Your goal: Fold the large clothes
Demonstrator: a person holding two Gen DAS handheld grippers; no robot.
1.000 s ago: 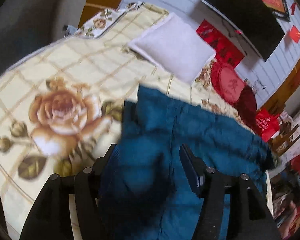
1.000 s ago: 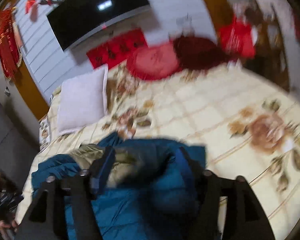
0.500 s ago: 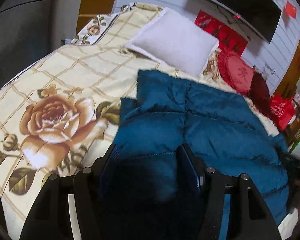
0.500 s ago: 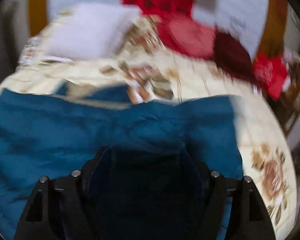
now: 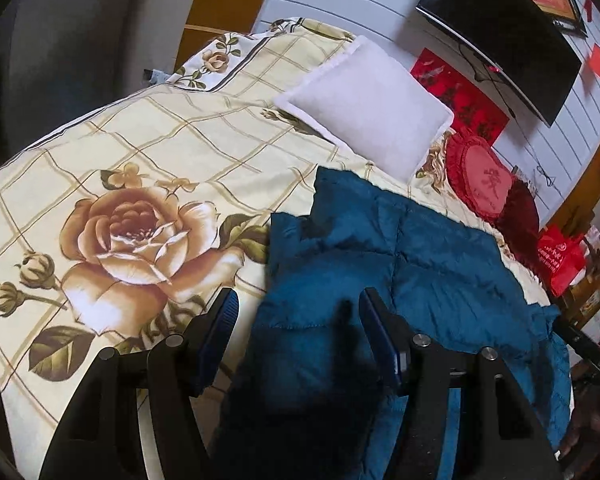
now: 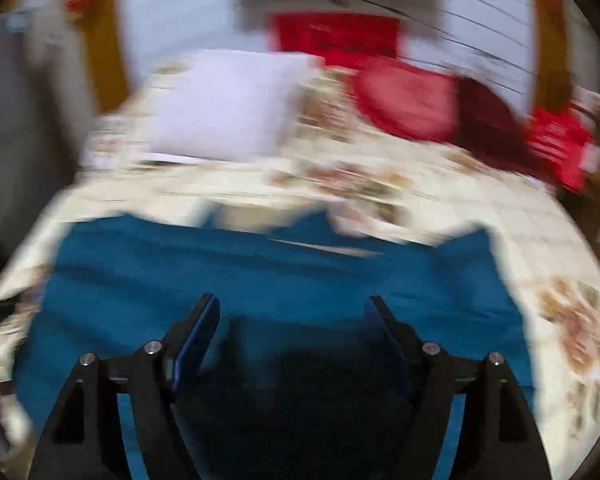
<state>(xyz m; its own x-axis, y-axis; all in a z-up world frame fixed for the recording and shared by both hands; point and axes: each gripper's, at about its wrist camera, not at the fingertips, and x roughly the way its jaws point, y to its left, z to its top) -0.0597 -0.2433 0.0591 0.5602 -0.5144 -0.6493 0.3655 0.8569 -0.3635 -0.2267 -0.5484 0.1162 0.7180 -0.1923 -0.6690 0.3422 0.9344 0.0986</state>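
A large teal quilted jacket point(image 5: 412, 264) lies spread on the bed with the rose-print cover point(image 5: 140, 168). My left gripper point(image 5: 298, 306) is open, its jaws wide apart just above the jacket's near left edge, with nothing between the pads. In the blurred right wrist view the jacket point(image 6: 260, 280) fills the lower half. My right gripper point(image 6: 292, 312) is open over the jacket's near edge and holds nothing.
A white pillow point(image 5: 364, 104) lies at the head of the bed, with red round cushions point(image 5: 480, 176) beside it. A black TV point(image 5: 500, 32) hangs on the wall. A red bag point(image 5: 560, 256) stands past the bed's right side.
Both grippers let go of the jacket and now stand open above it. The jacket has dropped flat on the bed. The right camera is still swinging, hence the blur.
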